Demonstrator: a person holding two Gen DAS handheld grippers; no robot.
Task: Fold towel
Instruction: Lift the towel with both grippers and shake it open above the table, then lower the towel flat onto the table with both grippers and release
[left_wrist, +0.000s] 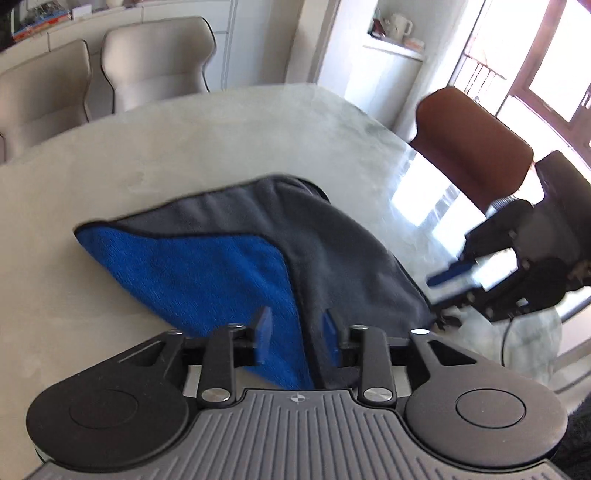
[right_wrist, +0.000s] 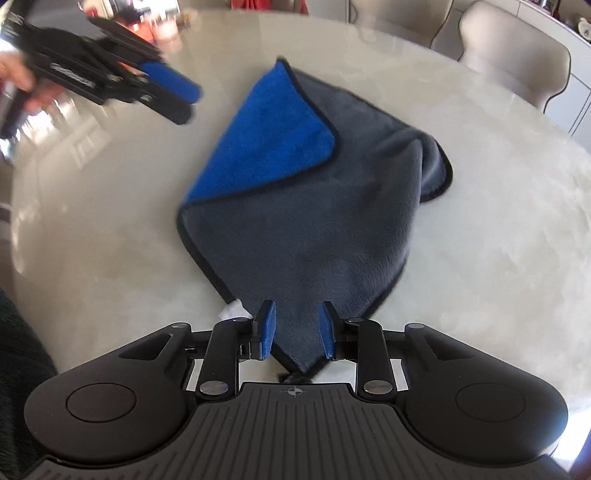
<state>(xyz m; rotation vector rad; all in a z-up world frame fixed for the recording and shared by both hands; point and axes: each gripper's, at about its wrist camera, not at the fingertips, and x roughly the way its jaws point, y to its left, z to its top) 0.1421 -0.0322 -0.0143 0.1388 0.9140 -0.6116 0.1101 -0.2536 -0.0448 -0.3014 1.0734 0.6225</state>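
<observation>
The towel, grey with 1 blue corner turned over, is being shown lying at the centre of the frame on the pale table. The right gripper is being held with fingers parted around the towel's near corner. The left gripper is likewise being kept released over the towel.

Both grippers have jaws parted: the left gripper hovers, and the right gripper hovers low.
</observation>
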